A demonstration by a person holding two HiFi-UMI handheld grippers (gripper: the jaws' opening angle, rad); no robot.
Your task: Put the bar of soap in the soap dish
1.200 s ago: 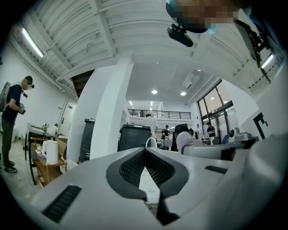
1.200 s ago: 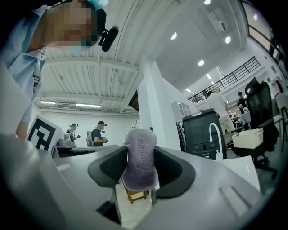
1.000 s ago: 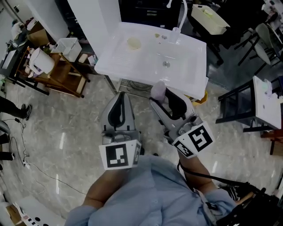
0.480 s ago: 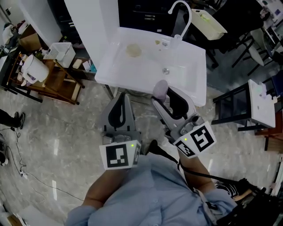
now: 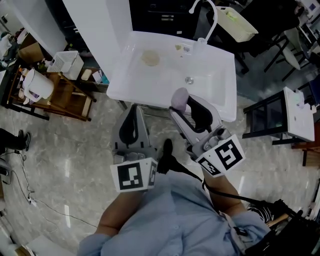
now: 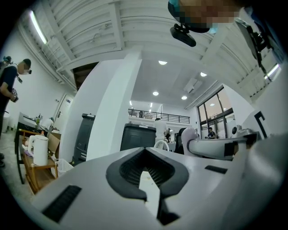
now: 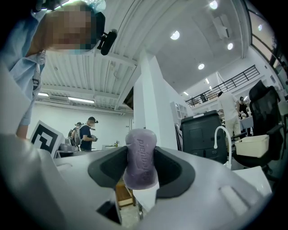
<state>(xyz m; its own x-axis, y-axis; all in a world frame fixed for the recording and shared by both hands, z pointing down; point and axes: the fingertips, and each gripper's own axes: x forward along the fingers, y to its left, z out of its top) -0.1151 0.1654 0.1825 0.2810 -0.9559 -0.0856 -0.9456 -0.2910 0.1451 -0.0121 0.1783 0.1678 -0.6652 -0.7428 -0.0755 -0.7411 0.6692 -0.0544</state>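
A purple bar of soap (image 5: 179, 97) stands upright between the pads of my right gripper (image 5: 181, 103), which is shut on it just over the front rim of the white sink (image 5: 125, 82). In the right gripper view the soap (image 7: 140, 155) fills the gap of the right gripper (image 7: 140, 165). A round beige thing (image 5: 150, 58), perhaps the soap dish, lies at the sink's back left. My left gripper (image 5: 135, 109) hangs over the floor in front of the sink. Its jaws are together with nothing between them, as the left gripper view also shows for the left gripper (image 6: 145, 152).
A curved faucet (image 5: 210, 12) rises at the sink's back, and the drain (image 5: 189, 80) lies mid-basin. A white pillar (image 5: 100, 25) stands left of the sink. A wooden stand (image 5: 60, 97) with a white kettle (image 5: 36, 85) is further left. A black-framed table (image 5: 280, 117) stands at the right.
The sink has come closer in the head view, so the soap now overlaps its front rim. A dark shoe has appeared between the grippers. Both grippers keep their states.
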